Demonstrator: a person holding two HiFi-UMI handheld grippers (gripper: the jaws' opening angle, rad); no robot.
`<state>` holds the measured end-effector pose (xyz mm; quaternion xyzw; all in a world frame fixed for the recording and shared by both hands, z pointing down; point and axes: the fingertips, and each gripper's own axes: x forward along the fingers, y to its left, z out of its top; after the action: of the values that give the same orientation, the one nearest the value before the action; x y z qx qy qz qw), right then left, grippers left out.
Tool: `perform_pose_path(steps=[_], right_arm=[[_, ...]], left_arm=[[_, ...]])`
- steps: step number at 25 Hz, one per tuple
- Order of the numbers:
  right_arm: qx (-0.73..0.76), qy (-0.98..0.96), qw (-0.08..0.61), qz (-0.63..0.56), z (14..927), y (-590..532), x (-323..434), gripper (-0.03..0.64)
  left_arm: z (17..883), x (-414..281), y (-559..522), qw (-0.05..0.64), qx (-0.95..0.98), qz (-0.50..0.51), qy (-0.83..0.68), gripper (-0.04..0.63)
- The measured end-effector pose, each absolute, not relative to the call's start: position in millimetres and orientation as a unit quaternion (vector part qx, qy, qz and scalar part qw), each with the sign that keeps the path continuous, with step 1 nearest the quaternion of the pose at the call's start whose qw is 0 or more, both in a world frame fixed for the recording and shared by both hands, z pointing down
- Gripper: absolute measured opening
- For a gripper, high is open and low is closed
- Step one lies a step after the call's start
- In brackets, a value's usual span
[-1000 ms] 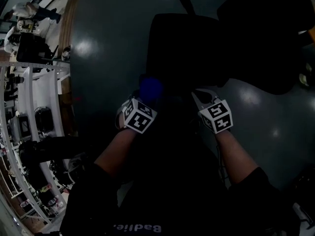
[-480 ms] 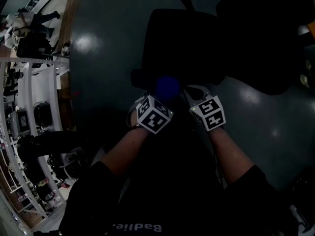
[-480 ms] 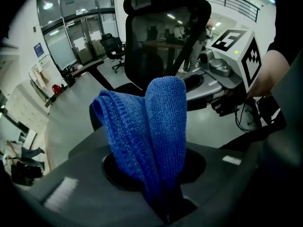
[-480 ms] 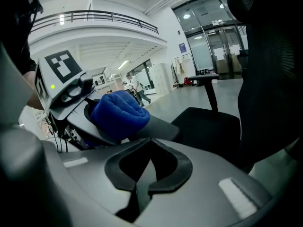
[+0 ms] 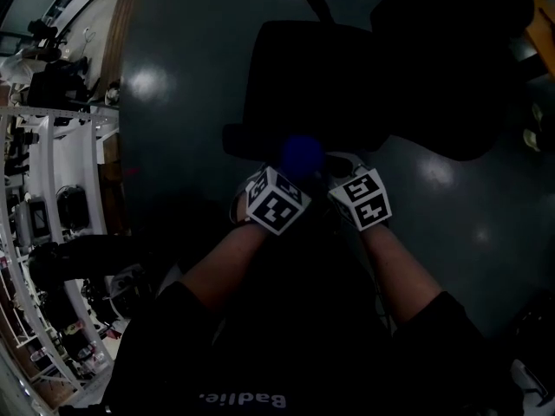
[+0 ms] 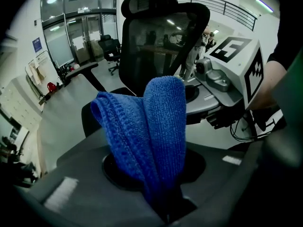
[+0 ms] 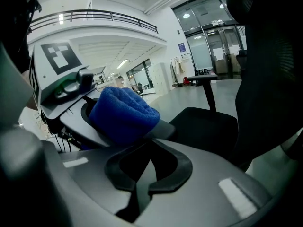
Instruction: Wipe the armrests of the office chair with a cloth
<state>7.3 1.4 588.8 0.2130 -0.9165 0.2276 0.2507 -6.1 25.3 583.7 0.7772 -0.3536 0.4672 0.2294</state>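
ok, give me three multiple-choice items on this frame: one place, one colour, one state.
1. Where is the blue microfibre cloth? A on the chair seat; B in the left hand-held gripper; C on the floor.
2. Colour of the mesh-backed office chair? A white; B red; C black.
3. Jaws of the right hand-held gripper? A together, empty; B on the cloth; C wide apart.
B: its jaws pinch the cloth. C: back and seat are black. A: pads meet, nothing between.
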Motion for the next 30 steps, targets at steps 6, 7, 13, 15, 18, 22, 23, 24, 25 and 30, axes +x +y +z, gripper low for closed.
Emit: perform_pose_path(steps=[6,7,13,15,18,22,23,24,25,30], right_arm=[[0.225,-0.917,0.254,0.209,565.1,20.2,0.1,0.003],[0.226,-0.918,0.254,0.204,560.5,24.6,-4.1,0.003],[0.253,-0.920,0.254,0.159,517.9,32.4,-28.5,0.003],[0.259,-0.919,0.254,0.154,507.2,44.7,-39.7,0.003],[0.264,-0.918,0.251,0.157,496.2,68.9,-57.1,0.003],[0.269,-0.918,0.245,0.160,480.7,104.4,-88.4,0.003],[0.272,-0.918,0.241,0.161,476.8,112.2,-93.8,0.003],[0.275,-0.917,0.237,0.164,472.5,118.9,-98.0,0.003],[0.280,-0.917,0.233,0.165,468.0,124.5,-101.1,0.003],[0.299,-0.916,0.218,0.155,440.5,147.6,-104.2,0.003]], left_arm=[[545.1,-28.0,38.5,0.204,0.798,0.438,-0.362,0.138],[537.1,-35.0,41.7,0.199,0.801,0.430,-0.365,0.138],[483.5,-71.3,47.8,0.170,0.834,0.360,-0.382,0.138],[468.9,-86.2,60.0,0.164,0.842,0.340,-0.385,0.138],[454.9,-104.4,86.4,0.161,0.852,0.318,-0.383,0.138],[445.4,-129.7,127.8,0.169,0.865,0.281,-0.379,0.138],[444.0,-134.6,136.7,0.172,0.869,0.269,-0.379,0.138],[442.7,-139.1,144.4,0.173,0.872,0.258,-0.379,0.138],[440.9,-143.2,150.4,0.173,0.874,0.249,-0.379,0.138],[415.7,-150.9,166.0,0.160,0.891,0.196,-0.376,0.138]])
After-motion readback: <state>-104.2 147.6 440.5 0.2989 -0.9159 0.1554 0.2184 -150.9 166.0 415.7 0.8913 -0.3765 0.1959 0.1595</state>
